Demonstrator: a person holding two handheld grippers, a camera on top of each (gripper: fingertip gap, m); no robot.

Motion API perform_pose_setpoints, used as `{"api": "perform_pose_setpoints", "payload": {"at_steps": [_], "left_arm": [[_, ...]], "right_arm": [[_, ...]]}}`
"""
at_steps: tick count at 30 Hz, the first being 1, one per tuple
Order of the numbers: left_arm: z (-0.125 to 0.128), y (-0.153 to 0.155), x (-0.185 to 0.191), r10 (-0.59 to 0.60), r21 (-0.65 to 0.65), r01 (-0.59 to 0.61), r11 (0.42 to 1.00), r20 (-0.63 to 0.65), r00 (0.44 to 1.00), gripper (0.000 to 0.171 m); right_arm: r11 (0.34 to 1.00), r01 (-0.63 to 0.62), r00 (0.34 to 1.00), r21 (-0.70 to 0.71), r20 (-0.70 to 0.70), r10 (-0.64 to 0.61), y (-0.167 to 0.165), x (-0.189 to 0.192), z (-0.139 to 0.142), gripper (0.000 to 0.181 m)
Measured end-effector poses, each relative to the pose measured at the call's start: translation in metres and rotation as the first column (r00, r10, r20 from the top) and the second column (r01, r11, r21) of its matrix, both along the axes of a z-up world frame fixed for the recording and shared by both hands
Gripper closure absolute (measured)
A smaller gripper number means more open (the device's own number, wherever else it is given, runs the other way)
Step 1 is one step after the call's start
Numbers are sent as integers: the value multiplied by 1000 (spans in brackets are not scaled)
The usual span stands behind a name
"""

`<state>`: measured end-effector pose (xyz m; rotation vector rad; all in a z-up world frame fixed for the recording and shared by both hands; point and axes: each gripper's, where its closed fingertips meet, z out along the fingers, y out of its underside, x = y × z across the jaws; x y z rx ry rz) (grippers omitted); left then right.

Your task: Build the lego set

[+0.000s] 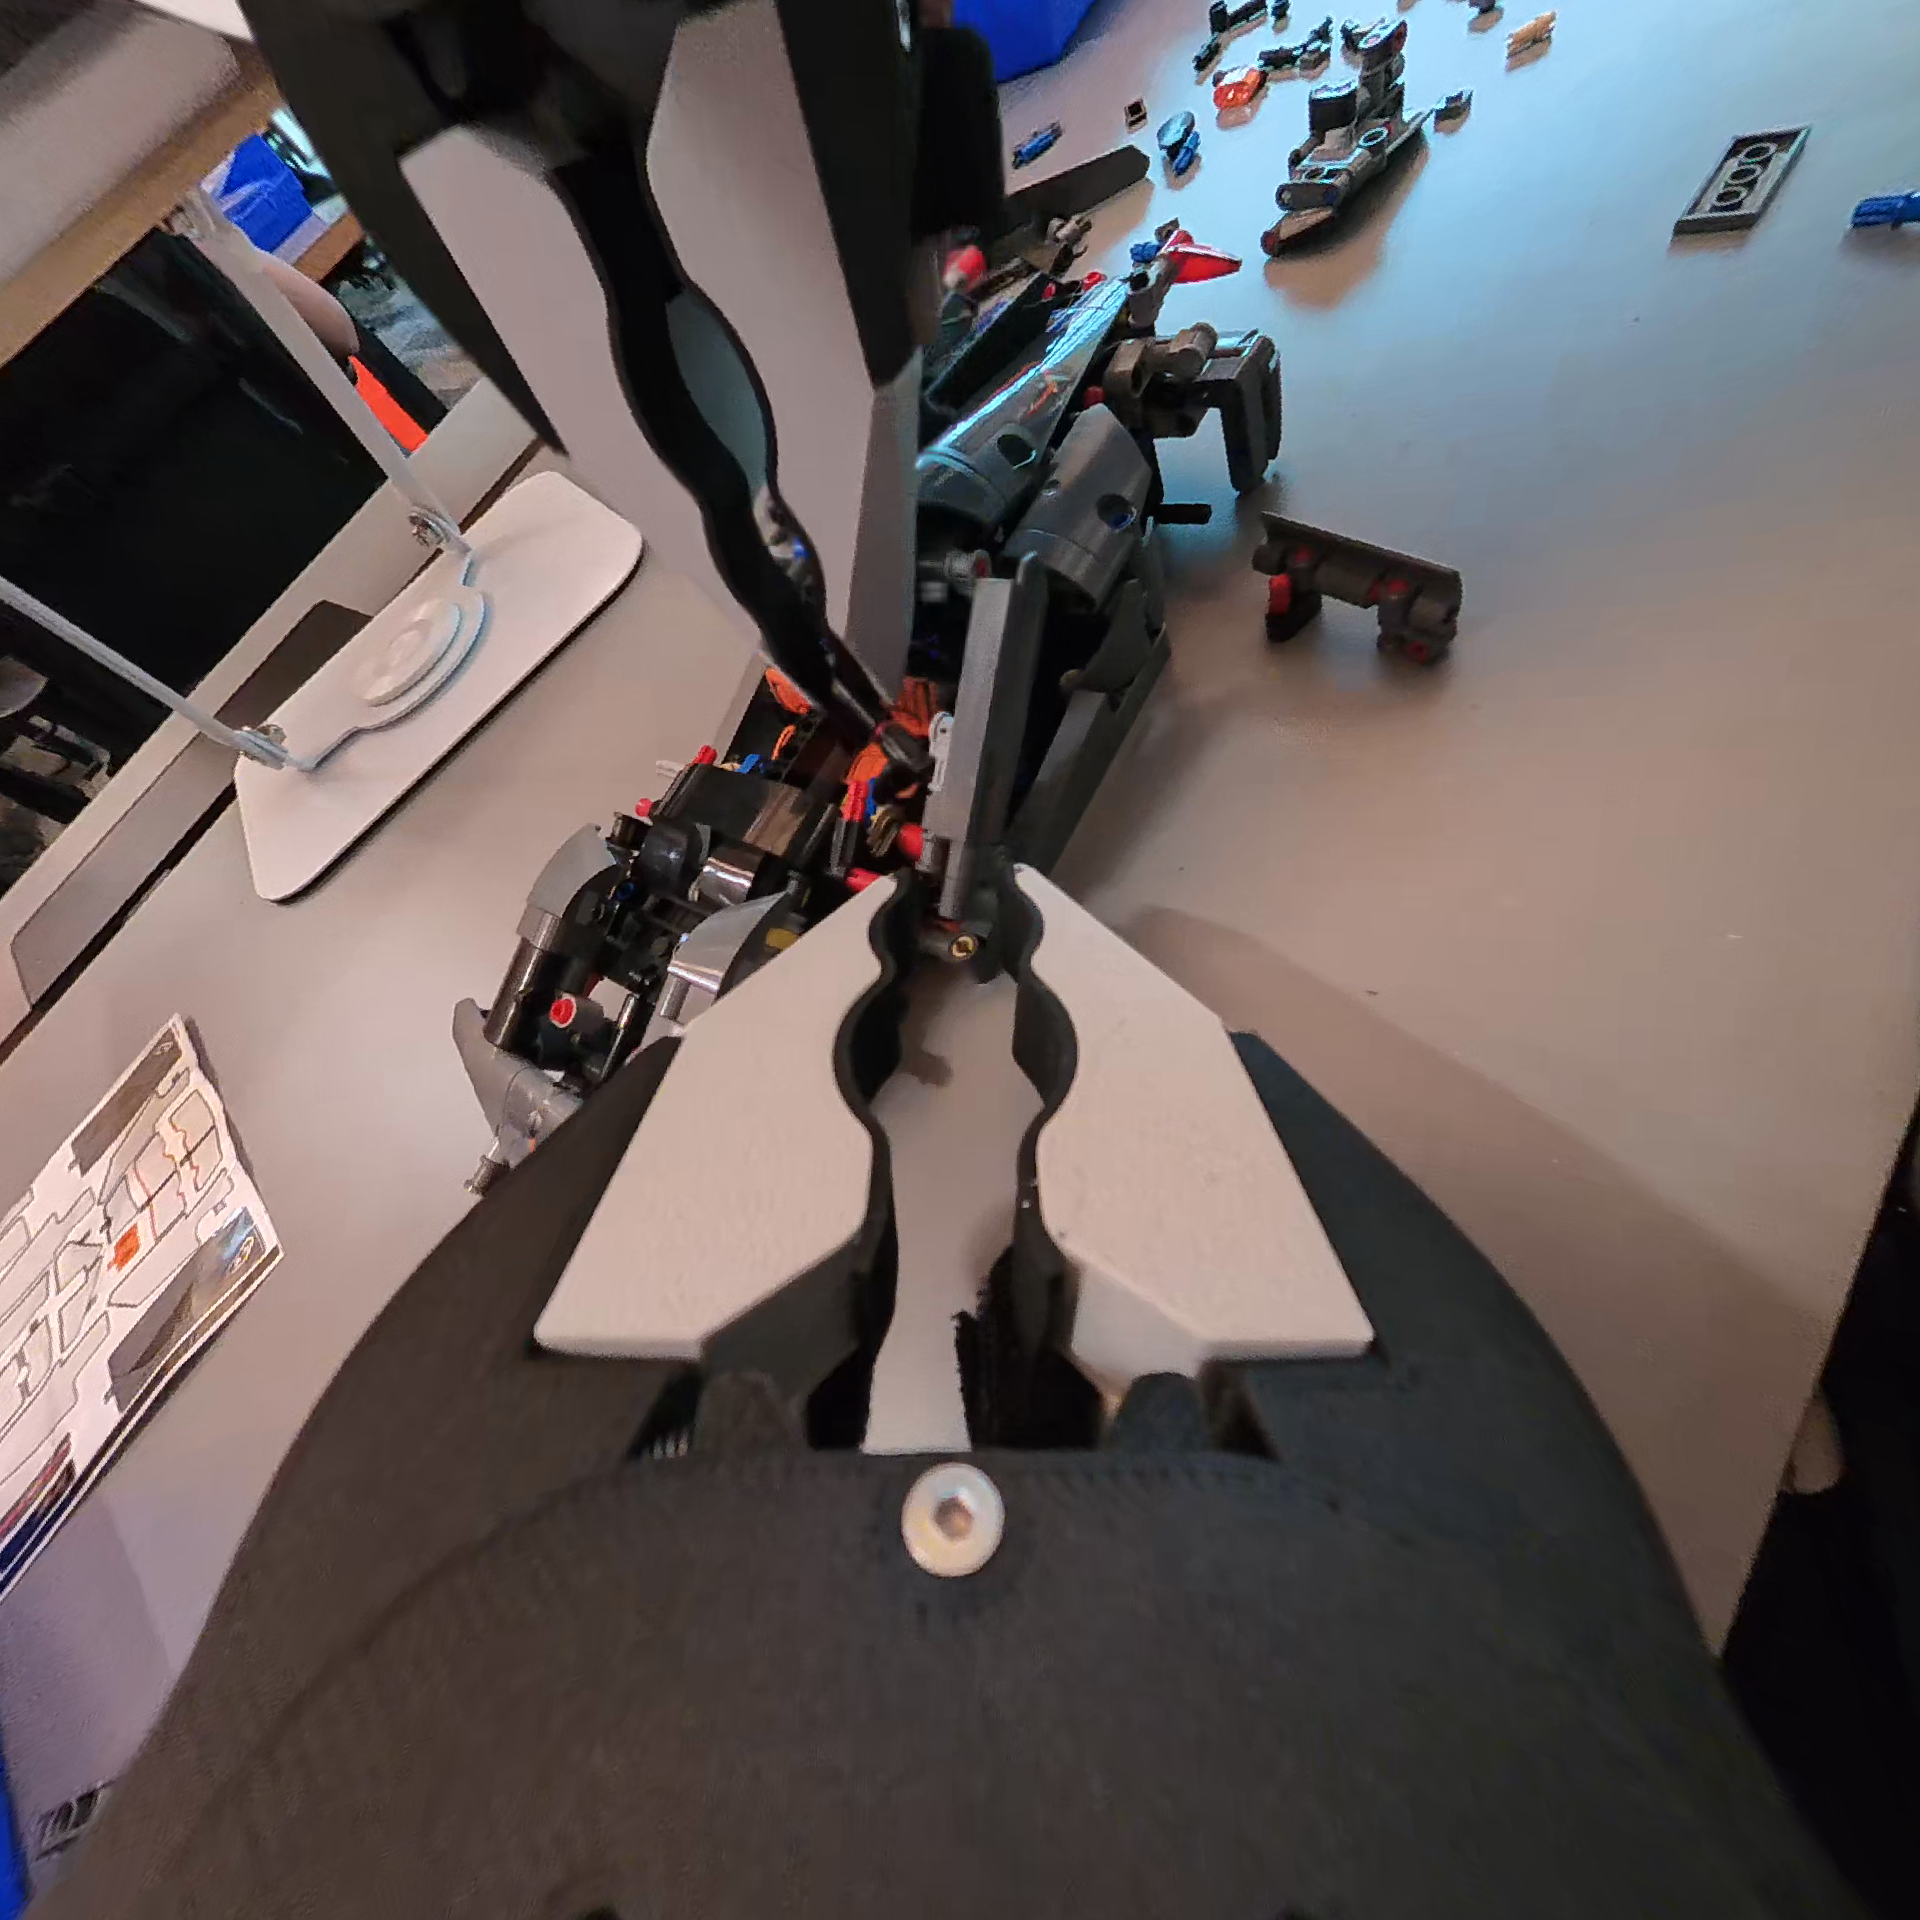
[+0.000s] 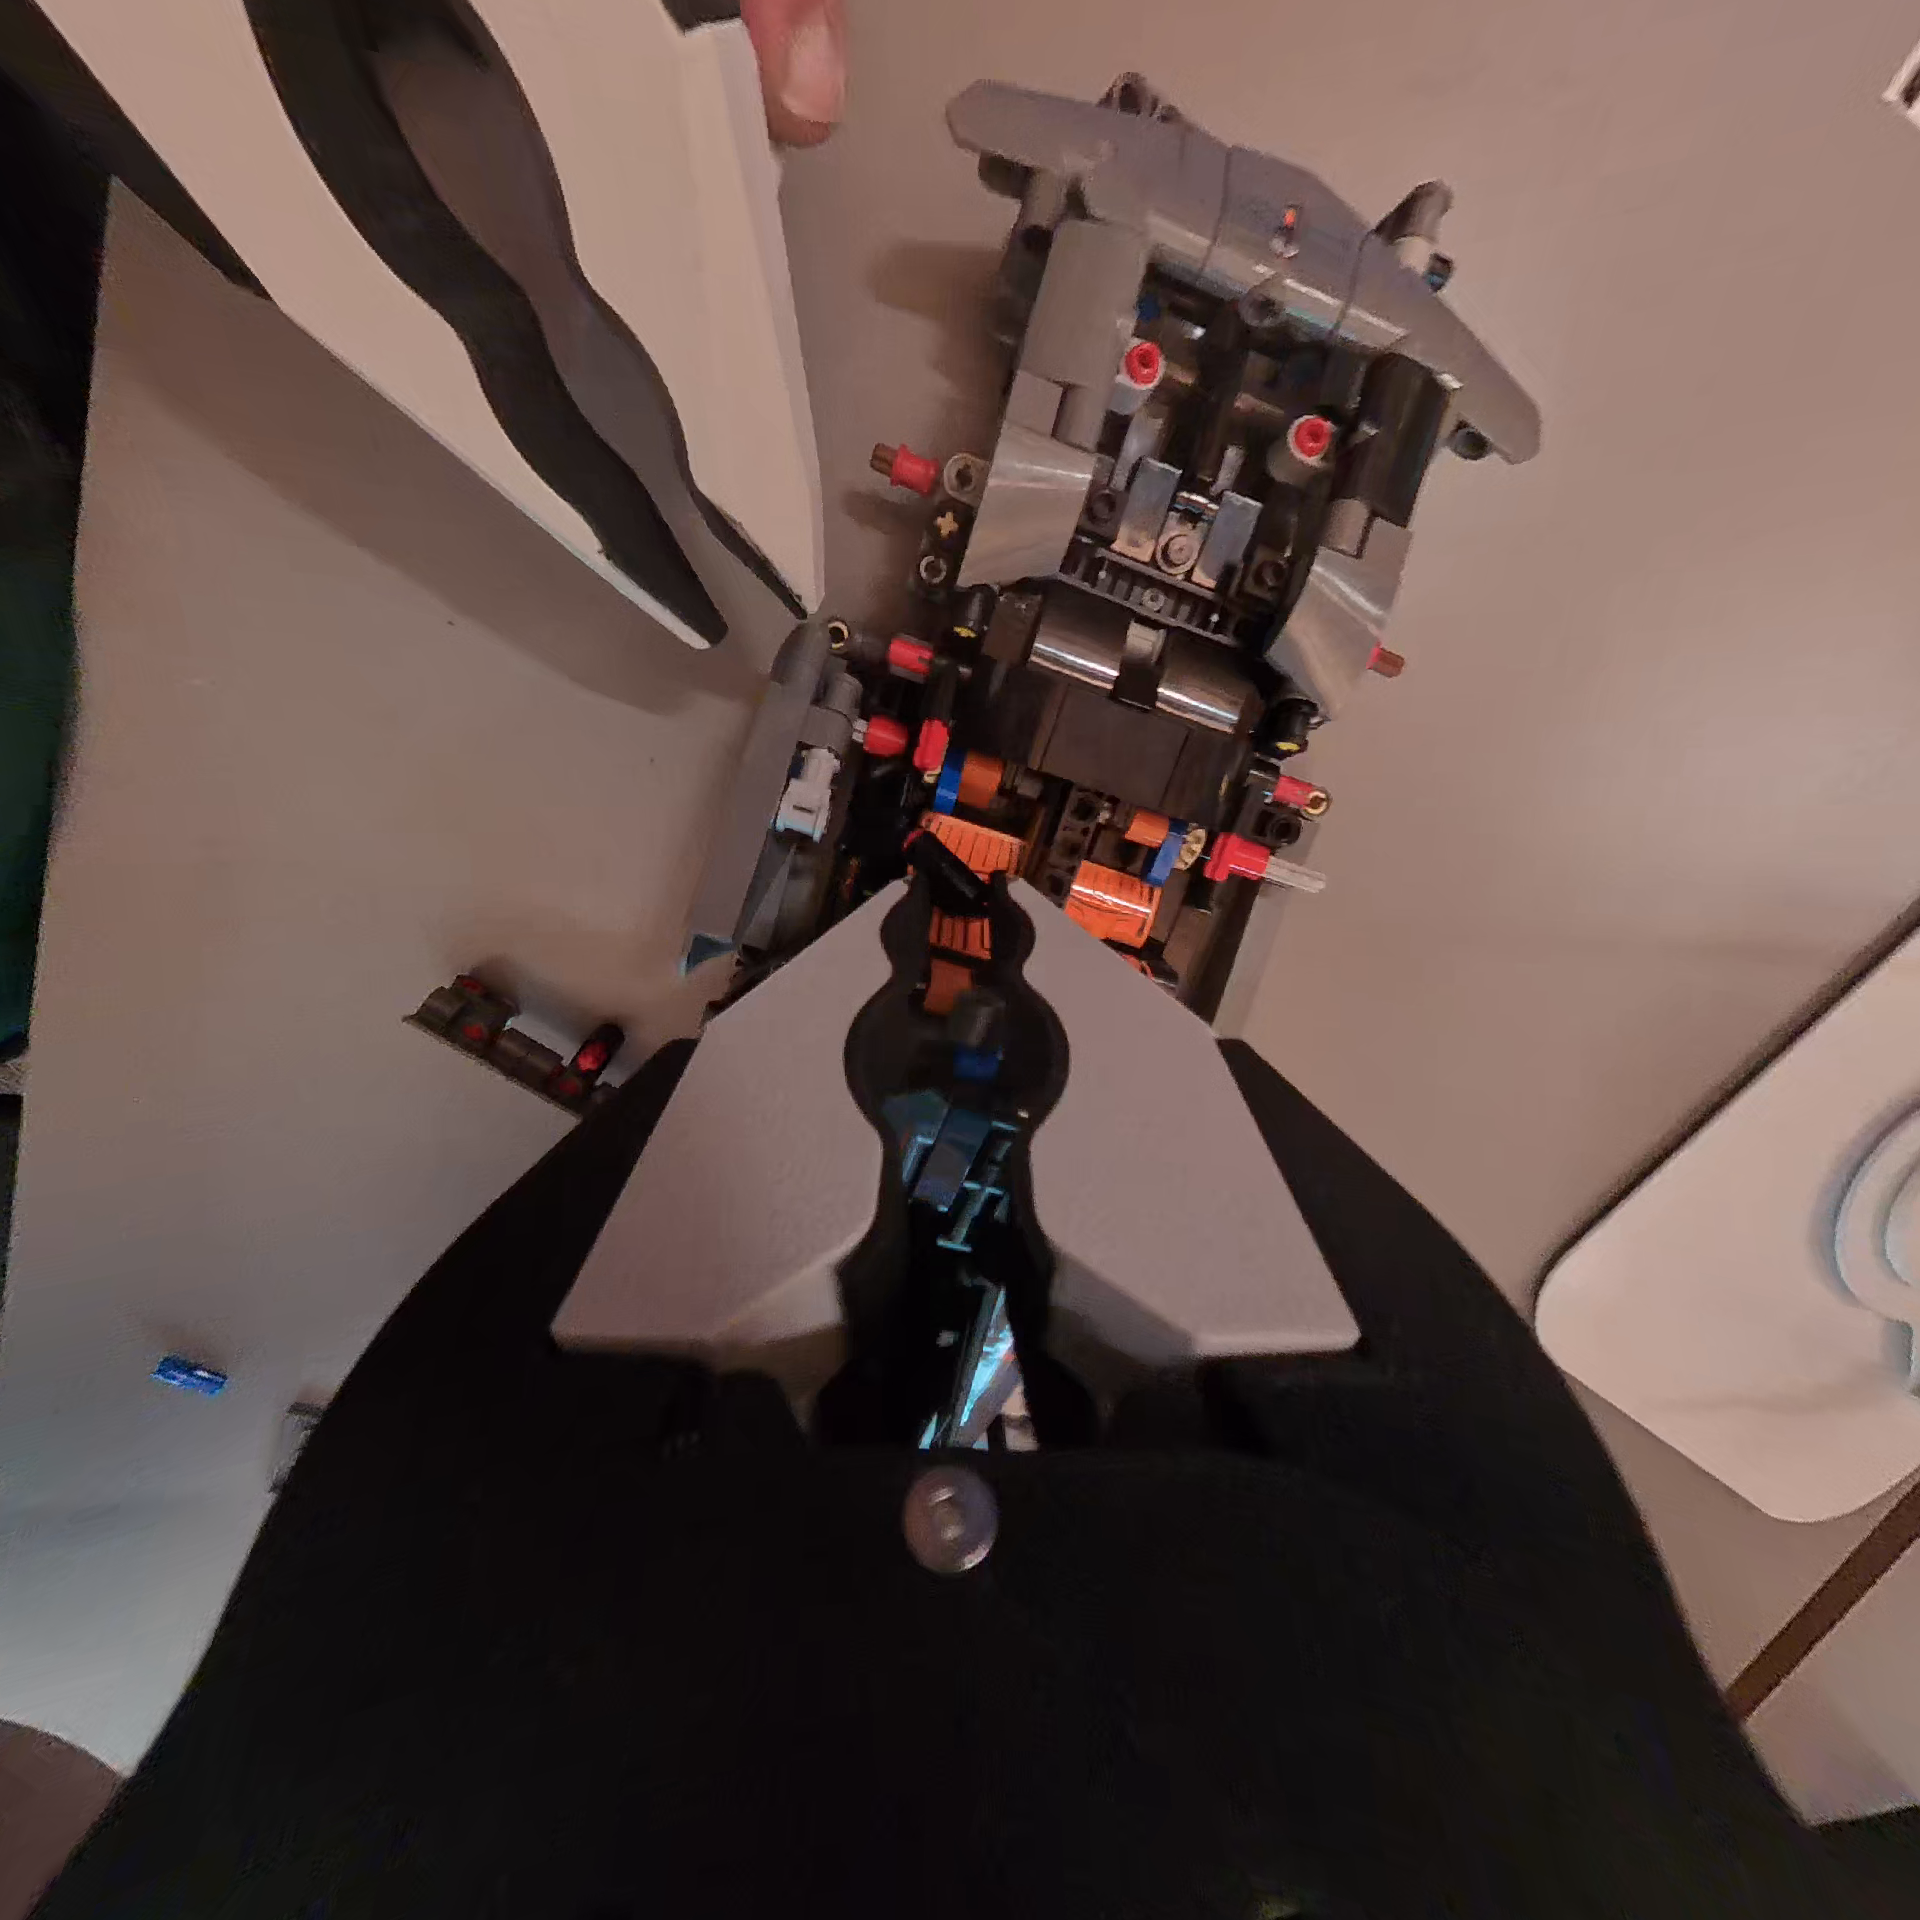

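Observation:
The half-built lego model, a dark grey and black vehicle with orange seats and red pins, lies on the pale table. My left gripper is shut on the end of the model's long grey side panel. It also shows at the top left of the right wrist view, touching that panel. My right gripper is shut on a small black piece over an orange seat inside the model. It reaches down from the top in the left wrist view.
A small grey sub-assembly with red pins lies beside the model. Loose parts and another small build lie at the far right, with a grey plate. A sticker sheet and a white stand base lie left of the model. There is about 6 centimeters between the tips of the two grippers. The grey plate is about equally far from each gripper, around 25 centimeters.

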<state>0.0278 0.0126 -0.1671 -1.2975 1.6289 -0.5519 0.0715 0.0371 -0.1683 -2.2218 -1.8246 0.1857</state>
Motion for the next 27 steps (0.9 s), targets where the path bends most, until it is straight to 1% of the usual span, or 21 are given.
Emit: {"api": "perform_pose_setpoints", "payload": {"at_steps": [2,4,8,10,12,15,17,19,21,23,25,27], "left_arm": [[-1,1,0,5,-4,-5,1000,-4,1000,157],[-1,1,-1,8,-3,-8,1000,-5,1000,156],[0,3,-2,18,-7,-18,1000,-1,1000,152],[1,4,-2,26,-20,-26,999,0,1000,148],[8,3,0,32,-33,-31,999,21,999,145],[29,3,5,35,-68,-29,997,94,995,139],[46,5,11,34,-59,-26,998,133,990,134],[60,3,18,19,-86,-4,996,168,986,133],[72,-6,26,-16,-118,41,992,203,979,131],[77,-17,33,-55,-148,89,985,218,975,134],[75,-26,36,-75,-170,112,979,213,974,139],[72,-35,36,-92,-182,131,974,211,973,150]], "right_arm": [[1000,-5,1000,-2,-16,5,-4,-1,7,173],[999,7,1000,36,-20,-6,-3,1,13,173],[983,84,996,160,-38,-79,9,10,28,174],[972,158,983,173,-124,-138,8,14,41,173],[957,257,935,138,-287,-210,5,14,57,173],[943,332,795,-2,-538,-281,-10,6,77,173],[931,352,691,-102,-642,-331,-19,4,84,173],[929,331,614,-168,-709,-347,-30,-1,89,172],[922,329,577,-204,-729,-367,-36,-3,87,172],[931,305,558,-198,-755,-344,-44,-8,88,172],[930,313,563,-191,-752,-344,-49,-10,85,172],[936,303,568,-178,-755,-327,-57,-15,84,172]]}}
